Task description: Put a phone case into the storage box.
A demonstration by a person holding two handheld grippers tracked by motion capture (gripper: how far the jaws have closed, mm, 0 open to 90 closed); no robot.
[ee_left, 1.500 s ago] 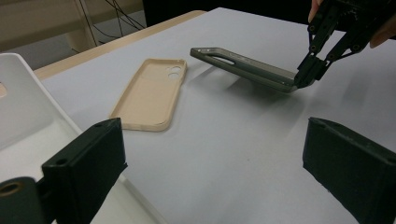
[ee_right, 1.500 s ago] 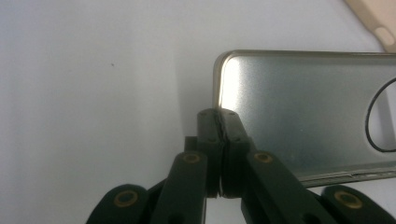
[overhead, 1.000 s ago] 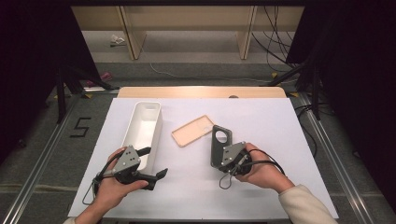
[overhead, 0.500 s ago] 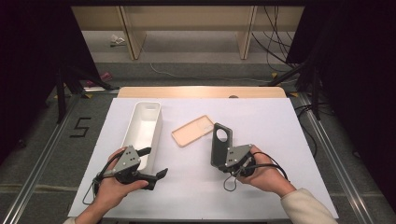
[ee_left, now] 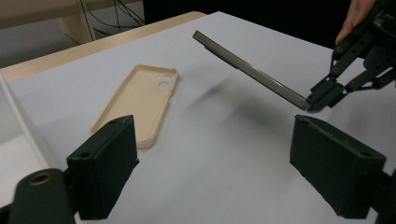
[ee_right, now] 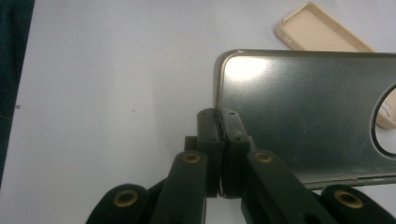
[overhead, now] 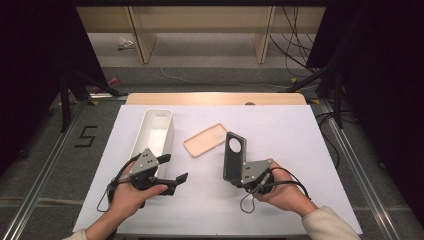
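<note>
High view: my right gripper [overhead: 239,176] clamps corner of flat dark grey phone case with round hole [overhead: 233,155], lifted above white table [overhead: 300,150]. My left gripper [overhead: 172,168] wide, just closing slightly, nothing between jaws. Beige rubbery phone case [overhead: 206,140] lies flat nearby.

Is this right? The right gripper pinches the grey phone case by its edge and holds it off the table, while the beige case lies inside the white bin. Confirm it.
Not quite. The beige case is not in the white bin; it lies flat on the white table beside the bin, as the high view shows. The rest holds: the right gripper pinches the grey phone case by its edge, off the table.
</note>
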